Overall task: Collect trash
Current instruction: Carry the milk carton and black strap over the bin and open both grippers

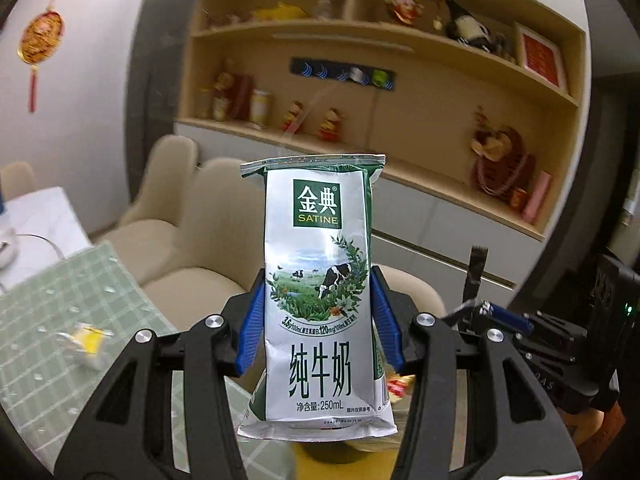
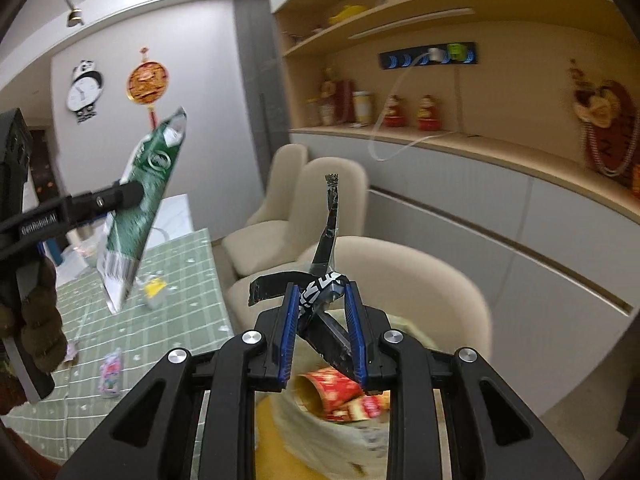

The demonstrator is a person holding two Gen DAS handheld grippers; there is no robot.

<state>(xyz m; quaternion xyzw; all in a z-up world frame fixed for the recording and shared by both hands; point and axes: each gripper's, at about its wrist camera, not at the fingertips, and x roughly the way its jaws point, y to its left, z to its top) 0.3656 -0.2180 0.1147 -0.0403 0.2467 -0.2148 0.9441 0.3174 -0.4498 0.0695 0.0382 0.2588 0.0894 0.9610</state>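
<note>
Left gripper [image 1: 318,316] has its jaws closed partway on a flattened milk carton [image 1: 320,292], blue pads pressing both side edges. The carton is upright, white-green with a cow print, held up in the air, filling the centre of the left wrist view. From the right wrist view the same carton [image 2: 140,204] shows at 9 o'clock, tilted, edge-on, pinched by the left gripper's black finger [image 2: 100,200]; a person's hand [image 2: 38,320] in a dark glove is on that gripper's handle at 8 o'clock.

Right gripper [image 2: 322,320] has its jaws narrowly closed on a crumpled black wrapper [image 2: 324,296] with white print; one strip sticks up toward 12 o'clock, another flap toward 10 o'clock. In the left wrist view that wrapper [image 1: 476,276] and the right gripper [image 1: 500,316] sit at 3 o'clock.

Below both grippers, at 6 o'clock, is a bin with a pale bag liner [image 2: 320,420] holding red wrappers [image 2: 336,392].

Desk with a green checked cloth [image 2: 180,304] lies at 8 o'clock; a yellow wrapper [image 2: 154,290] and a pink-white packet [image 2: 110,372] are lying on it. The same yellow wrapper [image 1: 86,340] shows at 9 o'clock in the left view. Beige chairs [image 2: 332,200] stand beyond the desk, with wooden shelves [image 2: 440,0] on the wall behind.
</note>
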